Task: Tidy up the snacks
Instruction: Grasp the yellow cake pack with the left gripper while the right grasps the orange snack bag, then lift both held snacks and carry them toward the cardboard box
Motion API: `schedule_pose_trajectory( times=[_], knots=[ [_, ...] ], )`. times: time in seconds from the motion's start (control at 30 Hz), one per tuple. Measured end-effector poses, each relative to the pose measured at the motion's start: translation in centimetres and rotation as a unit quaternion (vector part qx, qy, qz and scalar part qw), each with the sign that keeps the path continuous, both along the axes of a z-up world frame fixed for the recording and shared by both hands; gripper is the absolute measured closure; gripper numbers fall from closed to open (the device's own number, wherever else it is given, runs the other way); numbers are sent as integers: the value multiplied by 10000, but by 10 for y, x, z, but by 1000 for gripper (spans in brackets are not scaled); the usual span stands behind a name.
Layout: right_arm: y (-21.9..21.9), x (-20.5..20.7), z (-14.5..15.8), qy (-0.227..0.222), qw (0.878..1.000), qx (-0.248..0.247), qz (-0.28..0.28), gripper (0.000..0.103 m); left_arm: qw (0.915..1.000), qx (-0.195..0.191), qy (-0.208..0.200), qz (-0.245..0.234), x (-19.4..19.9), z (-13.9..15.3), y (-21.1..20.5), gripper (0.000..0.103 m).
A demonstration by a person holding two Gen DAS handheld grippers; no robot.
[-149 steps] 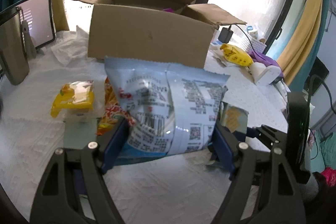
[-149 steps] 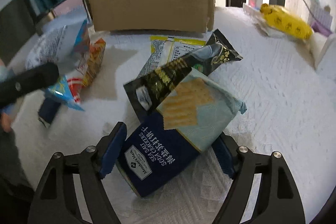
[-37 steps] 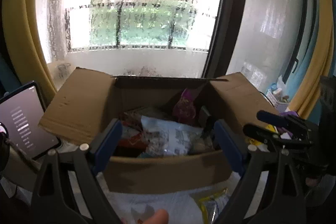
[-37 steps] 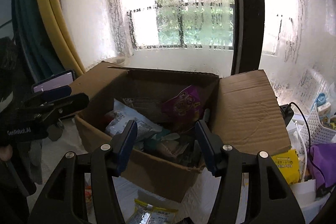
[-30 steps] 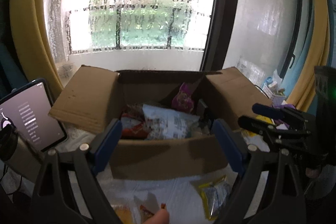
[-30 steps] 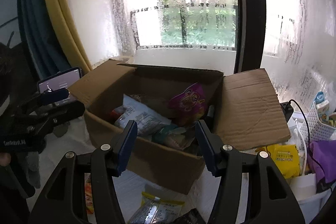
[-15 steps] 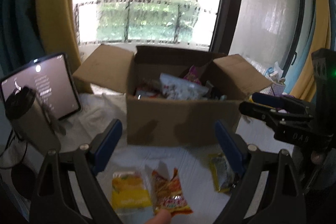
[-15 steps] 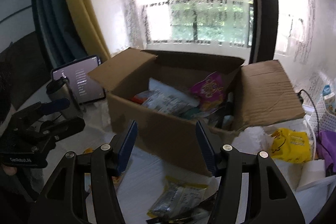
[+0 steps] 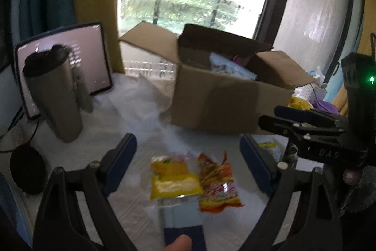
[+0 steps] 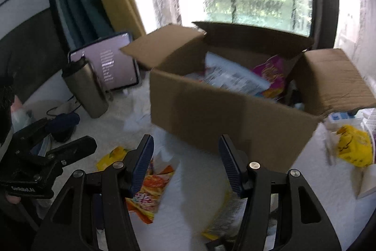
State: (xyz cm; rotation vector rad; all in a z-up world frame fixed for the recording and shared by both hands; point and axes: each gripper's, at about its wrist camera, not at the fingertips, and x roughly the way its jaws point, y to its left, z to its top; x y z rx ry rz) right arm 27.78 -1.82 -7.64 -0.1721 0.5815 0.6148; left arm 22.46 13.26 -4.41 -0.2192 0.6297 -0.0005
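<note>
The open cardboard box [image 9: 223,95] stands at the back of the white table, with a white-blue bag [image 10: 232,79] and a purple bag [image 10: 272,72] inside. My left gripper [image 9: 186,152] is open and empty, low over a yellow packet [image 9: 175,178] and an orange packet [image 9: 218,182] lying side by side. My right gripper [image 10: 186,152] is open too, with nothing between its fingers, in front of the box [image 10: 223,114]. The orange packet [image 10: 152,189] lies at its left finger. A yellow-edged packet [image 10: 223,215] lies blurred under its right finger.
A steel tumbler [image 9: 54,95] and a tablet [image 9: 91,58] stand at the left. A black round object [image 9: 25,173] lies near them. A yellow bag [image 10: 352,145] and a white basket sit right of the box. A fingertip and a blue packet [image 9: 183,237] show at the bottom edge.
Both grippers have drawn back from above the box and sunk toward the table. The box looks smaller and farther. The loose packets on the table have come into view.
</note>
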Motion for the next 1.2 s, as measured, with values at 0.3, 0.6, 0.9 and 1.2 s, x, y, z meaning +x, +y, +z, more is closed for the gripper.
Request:
schedule_pose_trajectory(
  times=[0.3, 0.6, 0.9, 1.2],
  knots=[
    [31, 1, -48, 520, 9984, -173, 102, 42, 9990, -213, 303, 247, -19, -36, 27, 13],
    [44, -1, -86, 1018, 9944, -225, 169, 42, 9971, -359, 595, 307, -27, -65, 30, 13],
    [42, -4, -92, 1131, 9931, -111, 305, 58, 9967, -306, 720, 197, -15, -67, 16, 13],
    [14, -3, -80, 1066, 9940, 102, 240, 60, 9951, -54, 969, 176, 25, -69, -2, 13]
  ],
)
